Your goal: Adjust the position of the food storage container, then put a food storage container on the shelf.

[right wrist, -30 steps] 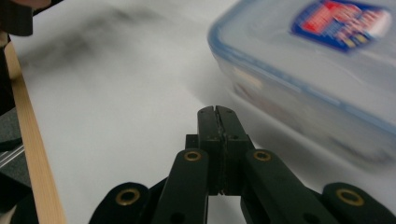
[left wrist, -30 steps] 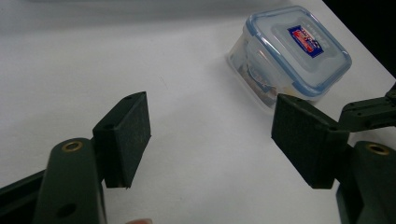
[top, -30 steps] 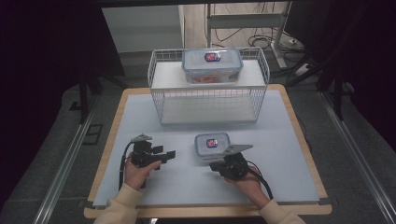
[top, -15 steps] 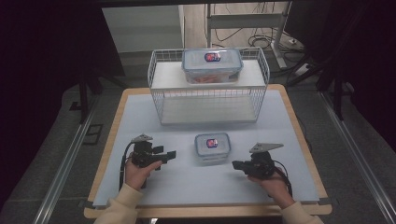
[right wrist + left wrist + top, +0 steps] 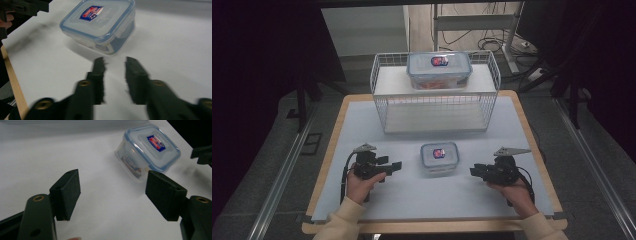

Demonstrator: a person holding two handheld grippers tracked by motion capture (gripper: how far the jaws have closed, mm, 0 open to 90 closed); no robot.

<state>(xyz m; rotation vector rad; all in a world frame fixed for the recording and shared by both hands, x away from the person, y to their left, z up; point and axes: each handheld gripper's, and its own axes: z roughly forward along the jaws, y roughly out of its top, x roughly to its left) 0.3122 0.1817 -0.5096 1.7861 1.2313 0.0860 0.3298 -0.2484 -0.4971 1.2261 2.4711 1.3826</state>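
**Small box on the mat, both my tongs off it**

The small lidded box [image 5: 439, 157] sits flat on the white mat [image 5: 412, 200], near the middle of the table's near half, lid on, red-and-blue label up. My left gripper [image 5: 393, 165] rests to its left, apart from it — jaws spread wide, nothing between them, pointing toward the box. My right gripper [image 5: 474, 171] hangs to the box's right, also clear of it; its jaws have just been opening and now stand a little apart, empty. Farther off, the wire basket [image 5: 435, 102] stands at the far side of the mat with a larger lidded container [image 5: 439, 70] on top.
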